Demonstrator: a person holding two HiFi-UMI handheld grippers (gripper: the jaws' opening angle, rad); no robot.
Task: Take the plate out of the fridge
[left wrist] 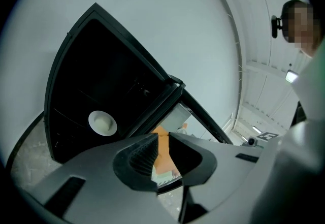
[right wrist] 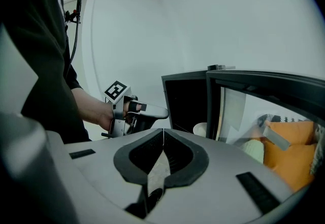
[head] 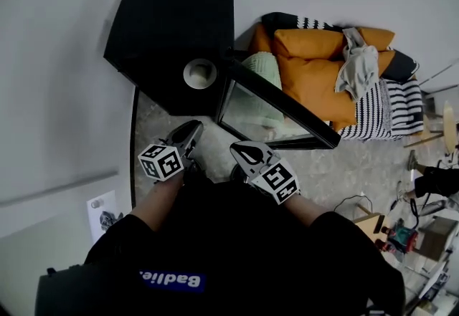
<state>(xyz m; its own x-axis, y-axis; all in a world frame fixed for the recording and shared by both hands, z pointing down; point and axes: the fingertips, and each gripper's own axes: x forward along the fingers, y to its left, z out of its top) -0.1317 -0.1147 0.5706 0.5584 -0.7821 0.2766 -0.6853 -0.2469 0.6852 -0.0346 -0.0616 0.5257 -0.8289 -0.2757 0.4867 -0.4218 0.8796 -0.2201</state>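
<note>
Grey ribbed pads on the left gripper [left wrist: 160, 148] are standing a narrow gap apart and gripping nothing. Only the glass of the door and a strip of orange are showing through that gap. In the head view this left gripper [head: 189, 132] is hovering just in front of the fridge [head: 172, 21], touching nothing.

The fridge is a matte black box with sharp edges, and its dark inside is lying open. The plate [head: 200, 74] is sitting inside it, round, pale and smooth, near the hinge side of the opening. The left gripper view is showing that plate [left wrist: 102, 122] against the black interior, well apart from the jaws.

The right gripper [head: 247, 154] is hanging beside the left one. Its jaws are pressed together tip to tip, empty [right wrist: 162, 134]. Further right, the glass-panelled door [head: 280, 103] is standing swung out, with soft orange cushions [head: 315, 64] behind it.
</note>
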